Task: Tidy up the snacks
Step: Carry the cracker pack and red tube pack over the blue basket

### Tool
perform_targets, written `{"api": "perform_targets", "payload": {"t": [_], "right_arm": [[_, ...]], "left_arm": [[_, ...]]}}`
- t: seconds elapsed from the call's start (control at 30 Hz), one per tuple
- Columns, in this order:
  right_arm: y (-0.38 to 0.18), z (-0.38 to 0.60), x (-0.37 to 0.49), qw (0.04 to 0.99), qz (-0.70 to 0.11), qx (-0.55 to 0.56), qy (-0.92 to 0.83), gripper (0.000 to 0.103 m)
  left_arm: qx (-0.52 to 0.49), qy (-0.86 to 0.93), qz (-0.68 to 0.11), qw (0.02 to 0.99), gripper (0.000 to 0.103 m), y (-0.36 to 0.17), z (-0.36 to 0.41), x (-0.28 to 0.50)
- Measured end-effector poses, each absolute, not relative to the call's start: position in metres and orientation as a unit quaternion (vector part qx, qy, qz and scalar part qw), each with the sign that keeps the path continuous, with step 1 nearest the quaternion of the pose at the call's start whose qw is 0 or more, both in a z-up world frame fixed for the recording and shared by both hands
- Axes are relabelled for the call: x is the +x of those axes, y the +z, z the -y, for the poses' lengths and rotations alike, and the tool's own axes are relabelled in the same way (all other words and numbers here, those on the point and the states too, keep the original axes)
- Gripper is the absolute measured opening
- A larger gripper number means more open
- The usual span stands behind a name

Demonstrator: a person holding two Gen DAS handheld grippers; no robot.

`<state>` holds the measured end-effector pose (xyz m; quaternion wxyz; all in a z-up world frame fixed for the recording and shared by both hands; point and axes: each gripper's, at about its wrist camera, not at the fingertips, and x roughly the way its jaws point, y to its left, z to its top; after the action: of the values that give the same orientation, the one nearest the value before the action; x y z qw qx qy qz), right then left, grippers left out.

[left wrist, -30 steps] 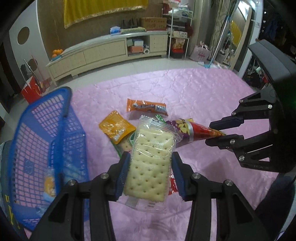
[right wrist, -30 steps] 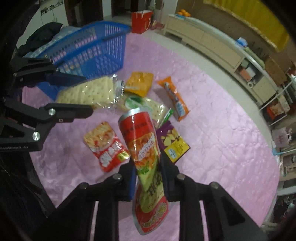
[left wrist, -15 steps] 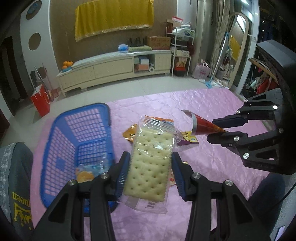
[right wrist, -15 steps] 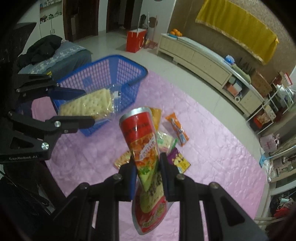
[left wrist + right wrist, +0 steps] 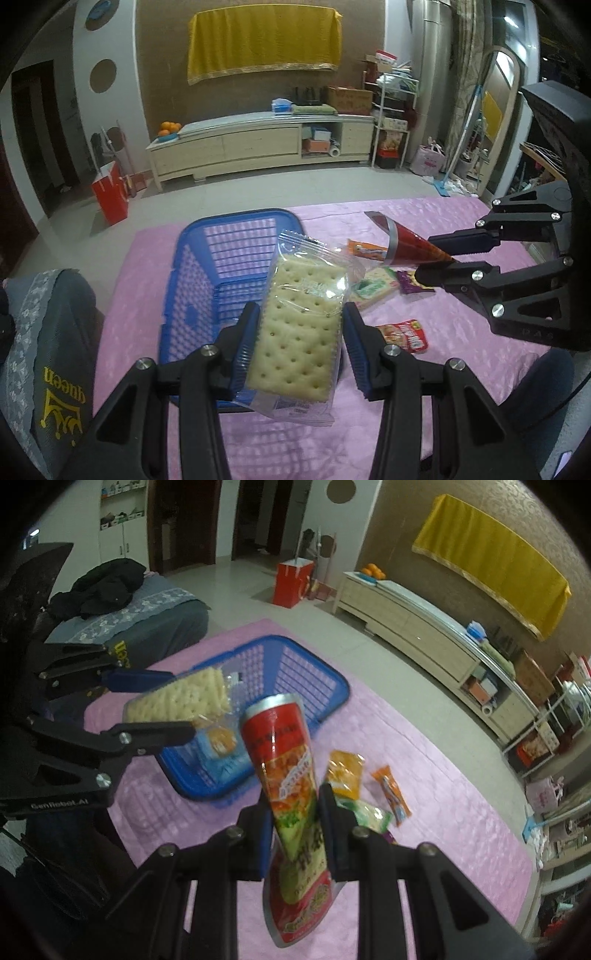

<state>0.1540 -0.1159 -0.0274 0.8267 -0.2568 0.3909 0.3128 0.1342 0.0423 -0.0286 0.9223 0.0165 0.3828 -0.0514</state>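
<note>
My left gripper is shut on a clear pack of pale crackers, held in the air above the near end of the blue basket. My right gripper is shut on a red cone-shaped snack bag, also lifted off the pink cover. In the right wrist view the cracker pack hangs over the blue basket, which holds a small packet with an orange picture. The red cone bag shows at the right of the left wrist view.
Loose snacks lie on the pink cover: an orange bar, a yellow packet, a green cracker pack, a purple packet and a red packet. A grey cushion sits left of the basket.
Both grippers rose and swung left with their snacks. The cracker pack went from over the loose snacks to over the basket; the cone bag followed toward the basket.
</note>
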Motion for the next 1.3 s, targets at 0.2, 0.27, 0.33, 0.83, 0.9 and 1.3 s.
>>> {"api": "perform_targets", "payload": {"t": [0.2,0.27,0.33,0.83,0.9,1.3], "right_arm": [[-0.028,0.073,0.163,0.819,-0.387,-0.264,0.329,0.027],[-0.03,0.061,0.168,0.817,-0.386,-0.267,0.335,0.027],[-0.034,0.05,0.172,0.813,-0.386,-0.275,0.34,0.027],[-0.078,-0.001,0.23,0.793,-0.393,-0.316,0.341,0.027],[-0.081,-0.004,0.234,0.791,-0.393,-0.319,0.343,0.027],[-0.09,-0.018,0.247,0.795,-0.366,-0.337,0.347,0.031]], "left_arm": [[0.013,-0.028,-0.387,0.922,0.043,-0.03,-0.074,0.138],[0.01,-0.021,-0.389,0.921,0.043,-0.031,-0.087,0.143],[0.006,-0.018,-0.391,0.92,0.043,-0.032,-0.096,0.145],[-0.029,0.003,-0.421,0.907,0.043,-0.067,-0.144,0.177],[-0.03,-0.002,-0.421,0.907,0.043,-0.069,-0.145,0.18],[-0.039,-0.001,-0.424,0.905,0.043,-0.072,-0.154,0.191]]}}
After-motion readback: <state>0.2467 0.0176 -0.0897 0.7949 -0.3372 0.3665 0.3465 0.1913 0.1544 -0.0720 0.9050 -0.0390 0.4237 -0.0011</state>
